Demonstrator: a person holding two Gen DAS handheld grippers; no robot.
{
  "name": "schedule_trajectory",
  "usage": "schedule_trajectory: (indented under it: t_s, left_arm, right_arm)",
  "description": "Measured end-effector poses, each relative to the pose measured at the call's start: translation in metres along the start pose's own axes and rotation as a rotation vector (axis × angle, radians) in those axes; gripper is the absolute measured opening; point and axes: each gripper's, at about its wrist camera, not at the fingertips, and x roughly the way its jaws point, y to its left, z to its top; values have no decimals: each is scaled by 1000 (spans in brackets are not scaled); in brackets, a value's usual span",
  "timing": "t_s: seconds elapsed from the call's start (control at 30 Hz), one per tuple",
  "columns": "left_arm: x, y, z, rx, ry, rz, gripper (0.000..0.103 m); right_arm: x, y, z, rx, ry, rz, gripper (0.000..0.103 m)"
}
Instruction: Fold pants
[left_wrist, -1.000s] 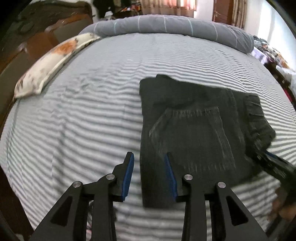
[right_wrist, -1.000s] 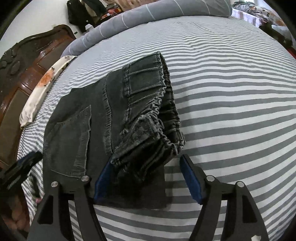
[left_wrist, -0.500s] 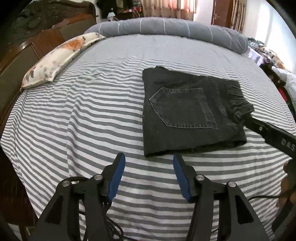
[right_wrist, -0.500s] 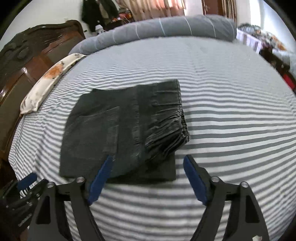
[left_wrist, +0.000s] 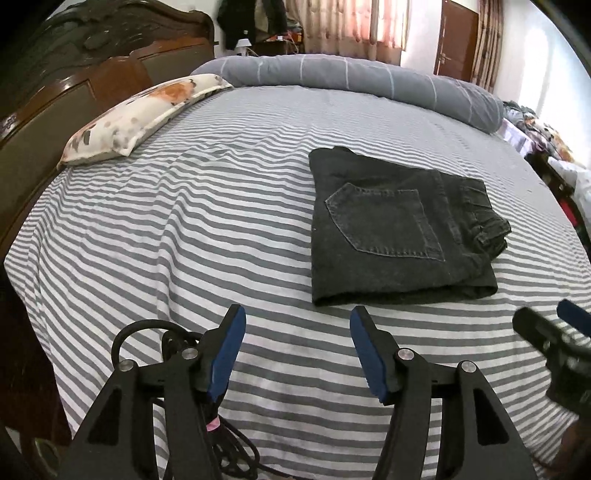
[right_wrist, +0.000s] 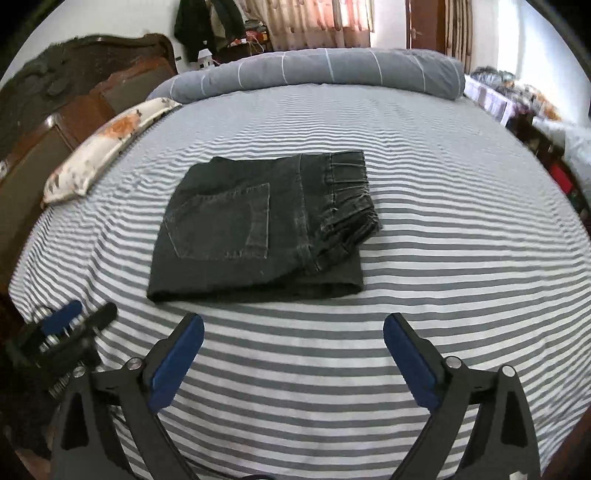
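Observation:
Dark grey denim pants (left_wrist: 399, 229) lie folded into a compact rectangle on the striped bed sheet (left_wrist: 184, 229), back pocket up, waistband bunched at the right edge. In the right wrist view the pants (right_wrist: 258, 225) lie ahead, left of centre. My left gripper (left_wrist: 297, 317) is open, short of the fold's near edge, nothing between its blue pads. My right gripper (right_wrist: 293, 325) hovers over bare sheet in front of the pants; its jaws are opening, nothing between them. Each gripper shows blurred in the other's view: the right gripper (left_wrist: 554, 332) and the left gripper (right_wrist: 70, 321).
A floral pillow (left_wrist: 144, 118) lies by the dark wooden headboard (left_wrist: 74, 92) on the left. A rolled grey duvet (left_wrist: 351, 77) runs along the far side of the bed. A black cable (left_wrist: 147, 332) hangs below the left gripper. Cluttered furniture stands at the right.
Both grippers let go of the pants and drew back and up toward the bed's near edge. Their jaws widened. The folded pants stay where they were laid.

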Motion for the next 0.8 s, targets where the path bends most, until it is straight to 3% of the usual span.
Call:
schedule_trajectory:
  t_s: [0.27, 0.8]
  left_arm:
    - [-6, 1, -5, 16, -32, 18, 60]
    - [-14, 1, -9, 51, -66, 59, 60]
  right_arm:
    - [-6, 16, -8, -54, 6, -33, 97]
    - [-7, 18, -13, -33, 23, -36, 97]
